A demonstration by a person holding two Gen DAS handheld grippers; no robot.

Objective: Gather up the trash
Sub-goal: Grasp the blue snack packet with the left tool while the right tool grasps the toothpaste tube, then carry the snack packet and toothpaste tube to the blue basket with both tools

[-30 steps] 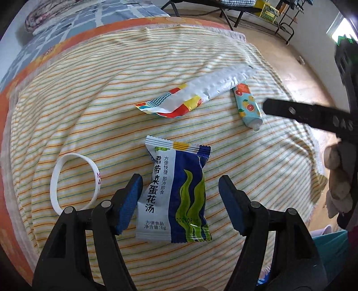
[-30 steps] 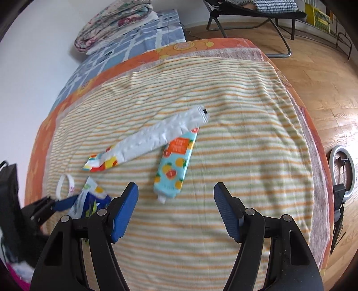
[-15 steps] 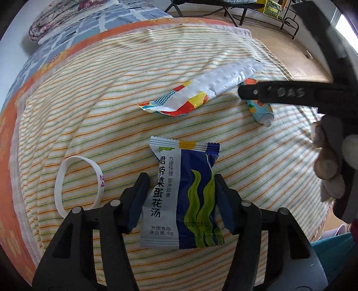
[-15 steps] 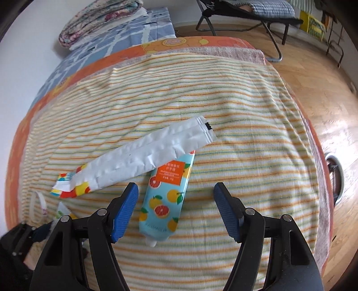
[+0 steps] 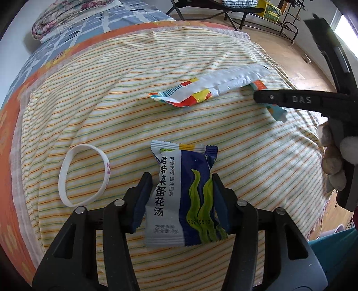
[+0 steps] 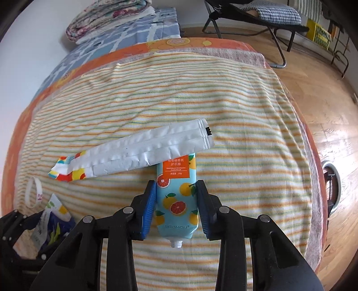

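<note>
A blue and white soup packet (image 5: pixel 182 197) lies on the striped blanket (image 5: pixel 111 89). My left gripper (image 5: pixel 182 181) is shut on the packet's sides. A light blue hand cream tube (image 6: pixel 176 197) with orange fruit print lies cap end toward me. My right gripper (image 6: pixel 176 190) has closed on the tube's sides. A long white wrapper (image 6: pixel 138 152) with a coloured end lies across the tube's far end; it also shows in the left wrist view (image 5: pixel 212 87). The packet (image 6: pixel 52 221) and left gripper show at the right wrist view's lower left.
A white rubber wristband (image 5: pixel 84 174) lies left of the packet, also in the right wrist view (image 6: pixel 33 194). Folded quilts (image 6: pixel 107 18) sit at the bed's far end. A folding chair (image 6: pixel 257 20) stands on the wooden floor (image 6: pixel 324 107) to the right.
Both grippers moved forward and closed: the left onto the soup packet, the right onto the hand cream tube. The right gripper came in over the tube from behind.
</note>
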